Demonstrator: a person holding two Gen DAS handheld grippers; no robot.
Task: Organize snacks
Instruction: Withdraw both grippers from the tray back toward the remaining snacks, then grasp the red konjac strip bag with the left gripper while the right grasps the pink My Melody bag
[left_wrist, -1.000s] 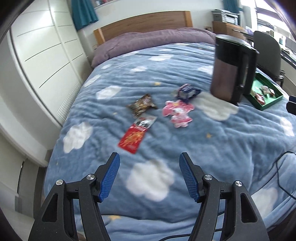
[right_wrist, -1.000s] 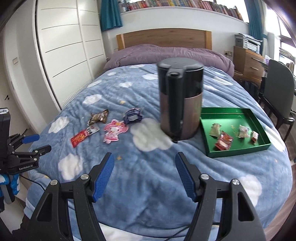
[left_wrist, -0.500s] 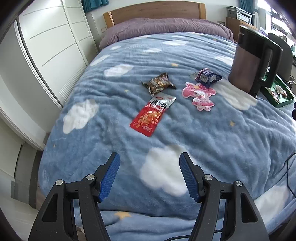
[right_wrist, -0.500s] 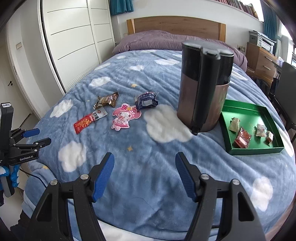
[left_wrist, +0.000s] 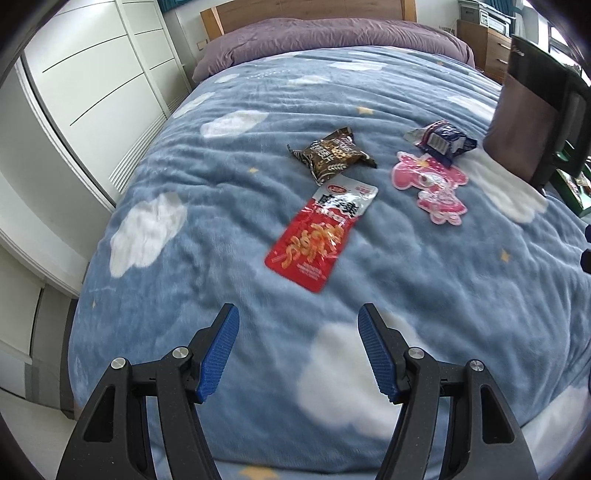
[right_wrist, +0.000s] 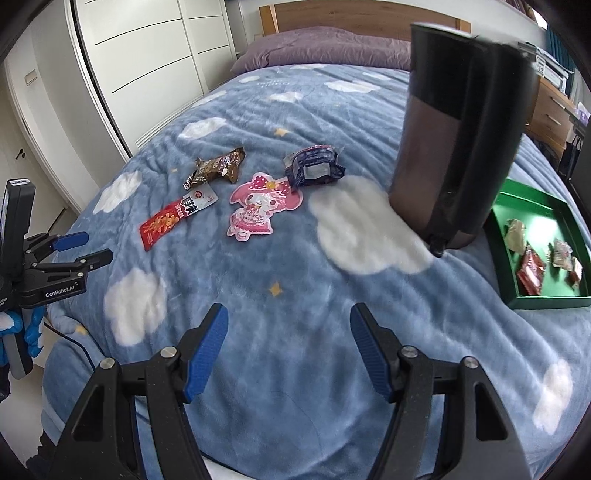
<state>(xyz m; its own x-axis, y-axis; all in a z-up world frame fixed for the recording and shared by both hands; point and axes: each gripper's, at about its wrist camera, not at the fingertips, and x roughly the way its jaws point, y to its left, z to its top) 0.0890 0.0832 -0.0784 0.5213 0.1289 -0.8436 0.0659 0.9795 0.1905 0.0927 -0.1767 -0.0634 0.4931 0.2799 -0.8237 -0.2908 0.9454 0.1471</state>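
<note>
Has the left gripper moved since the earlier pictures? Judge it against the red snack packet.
Yes. In the left wrist view the red snack packet now looks larger and sits lower, nearer the open left gripper, so the gripper has come forward and down toward it.

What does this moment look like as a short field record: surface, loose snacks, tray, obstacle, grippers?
surface: blue cloud-print blanket on a bed
loose snacks: red spicy-strip packet, brown snack packet, pink cartoon-shaped packet, dark blue wrapped snack
tray: green tray at the right, several small wrapped snacks inside
obstacle: dark electric kettle standing between the loose snacks and the tray
left gripper: open, empty, above the blanket short of the red packet
right gripper: open, empty, above the blanket
</note>
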